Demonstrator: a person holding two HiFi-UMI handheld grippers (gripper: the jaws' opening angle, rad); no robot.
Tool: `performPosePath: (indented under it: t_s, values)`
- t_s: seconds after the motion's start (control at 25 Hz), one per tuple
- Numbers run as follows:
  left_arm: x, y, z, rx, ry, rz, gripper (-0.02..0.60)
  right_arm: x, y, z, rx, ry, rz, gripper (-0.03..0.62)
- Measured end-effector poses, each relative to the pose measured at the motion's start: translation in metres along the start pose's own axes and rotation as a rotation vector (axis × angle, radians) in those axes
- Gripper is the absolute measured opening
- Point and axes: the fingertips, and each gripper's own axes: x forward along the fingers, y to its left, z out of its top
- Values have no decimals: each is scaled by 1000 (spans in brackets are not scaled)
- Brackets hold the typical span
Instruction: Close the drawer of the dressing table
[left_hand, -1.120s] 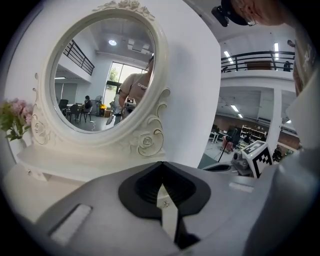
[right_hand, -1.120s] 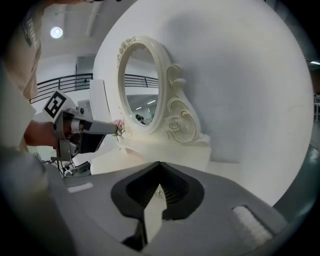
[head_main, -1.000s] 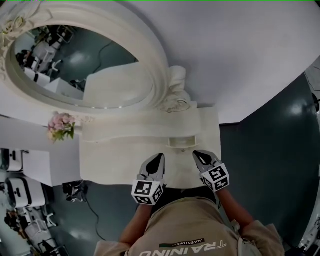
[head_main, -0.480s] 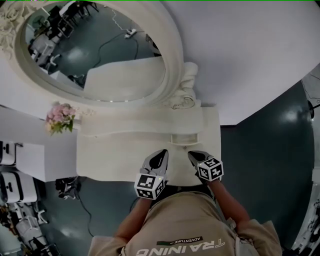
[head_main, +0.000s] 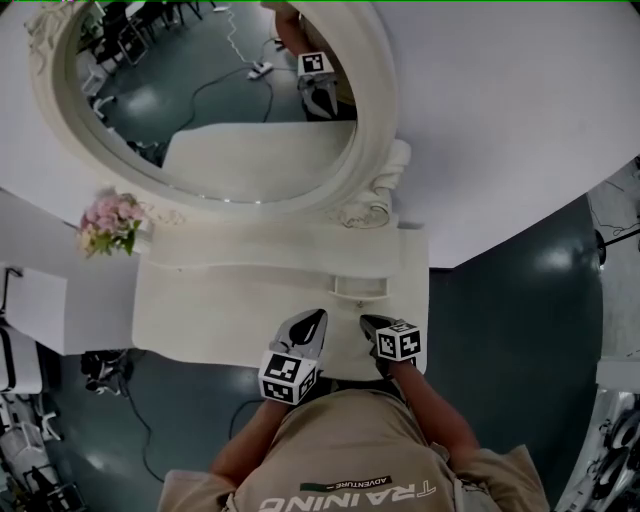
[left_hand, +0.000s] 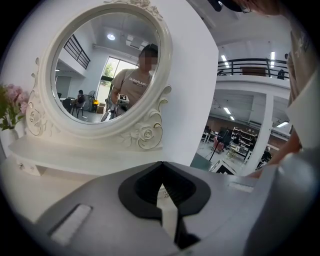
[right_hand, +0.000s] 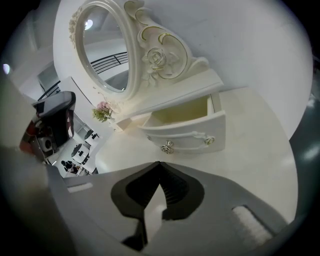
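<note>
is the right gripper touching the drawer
Apart. The right gripper view shows bare tabletop between the drawer front and the right gripper, jaws shut.

The bare cream tabletop (head_main: 215, 310) lies open from its front edge back to the small pulled-out cream drawer with a metal knob (right_hand: 182, 131), and nothing stands on that stretch ahead of the right gripper (head_main: 369, 325). Behind the drawer, the raised cream shelf (right_hand: 197, 82) and the carved white oval mirror frame (head_main: 376, 150) wall off the rear. The left gripper (head_main: 315, 318) crowds the inner side. A bunch of pink flowers (head_main: 108, 224) stands well apart at the far left.
</note>
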Motion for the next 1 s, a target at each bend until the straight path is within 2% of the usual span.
performPosePath:
  t_s: [0.32, 0.6, 1.0]
  values:
    - [-1, 6, 0, -41, -30, 16, 18, 11, -6, -6, -10, 71, -7, 3]
    - [-1, 24, -10, -67, -8, 42, 18, 22, -11, -1, 6, 90, -15, 3]
    - [13, 16, -8, -56, 16, 4, 18, 26, -14, 3, 22, 107, 0, 3]
